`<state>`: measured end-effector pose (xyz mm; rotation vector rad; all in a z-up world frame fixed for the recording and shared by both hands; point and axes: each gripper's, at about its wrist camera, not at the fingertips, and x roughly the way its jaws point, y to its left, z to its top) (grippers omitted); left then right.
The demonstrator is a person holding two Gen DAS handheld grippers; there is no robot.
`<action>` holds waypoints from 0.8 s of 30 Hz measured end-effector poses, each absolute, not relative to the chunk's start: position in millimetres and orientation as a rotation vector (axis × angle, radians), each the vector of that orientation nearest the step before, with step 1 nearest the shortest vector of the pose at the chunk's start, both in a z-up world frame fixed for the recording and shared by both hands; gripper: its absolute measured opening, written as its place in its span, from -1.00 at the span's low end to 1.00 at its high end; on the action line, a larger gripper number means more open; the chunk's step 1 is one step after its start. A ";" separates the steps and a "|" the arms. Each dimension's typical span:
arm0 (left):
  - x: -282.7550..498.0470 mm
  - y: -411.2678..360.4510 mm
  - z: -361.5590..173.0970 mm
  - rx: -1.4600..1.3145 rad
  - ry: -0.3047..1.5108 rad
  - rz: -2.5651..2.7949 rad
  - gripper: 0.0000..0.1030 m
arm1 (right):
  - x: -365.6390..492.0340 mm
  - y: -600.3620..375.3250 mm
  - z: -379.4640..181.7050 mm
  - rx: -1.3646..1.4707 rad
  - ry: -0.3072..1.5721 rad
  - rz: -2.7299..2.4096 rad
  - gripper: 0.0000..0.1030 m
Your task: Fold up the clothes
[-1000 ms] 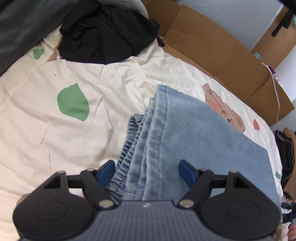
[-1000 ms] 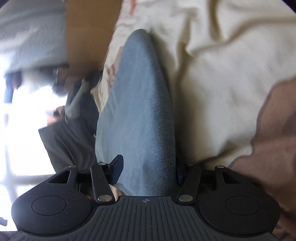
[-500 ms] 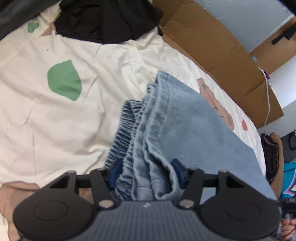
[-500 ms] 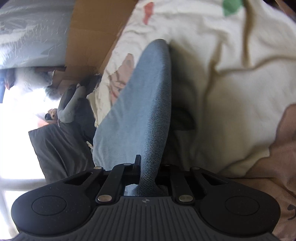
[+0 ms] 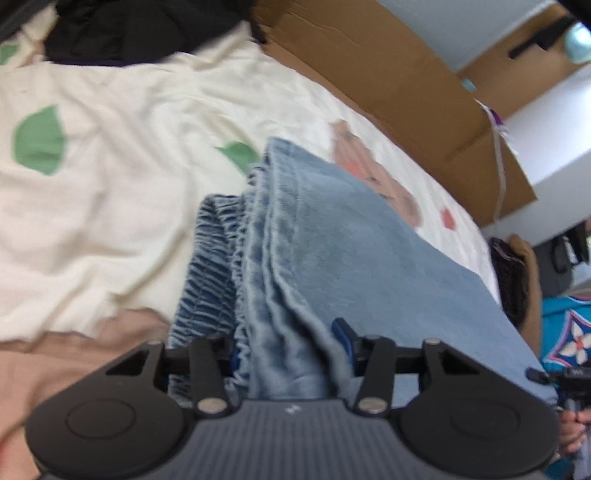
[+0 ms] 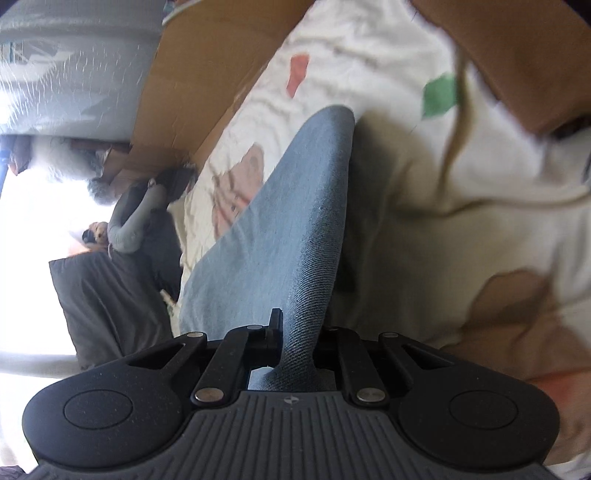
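Bed sheet [image 5: 110, 206], cream with green and pink patches, spreads ahead of and to the left of the left claw [image 5: 286, 343]; in the right view it fills everything right of the right claw [image 6: 295, 332]. Brown cardboard [image 5: 388, 74] lines the bed's far edge, beyond the denim. Folded blue jeans [image 5: 332, 251] run straight out from both claws over the sheet; stacked hems and gathered waistband sit at the left claw. Left claw clamped on that thick layered edge. Right claw pinched tight on a narrow fold of the jeans [image 6: 295, 229]. Black clothing pile [image 5: 129, 29] far ahead-left of left claw, well apart from the denim. View is blurred.
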<state>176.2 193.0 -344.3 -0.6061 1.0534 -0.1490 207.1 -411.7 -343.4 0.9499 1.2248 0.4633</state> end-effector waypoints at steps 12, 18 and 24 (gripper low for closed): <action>169.3 170.0 -332.6 -0.396 1.117 -0.197 0.11 | 199.5 -438.4 -367.0 0.924 1.259 0.349 -0.83; 156.5 181.6 -325.9 -0.353 1.111 -0.190 0.13 | 193.3 -437.1 -380.9 0.905 1.289 0.309 -0.75; 158.4 179.5 -322.0 -0.316 1.123 -0.176 0.05 | 174.2 -439.3 -391.8 0.945 1.254 0.269 -0.55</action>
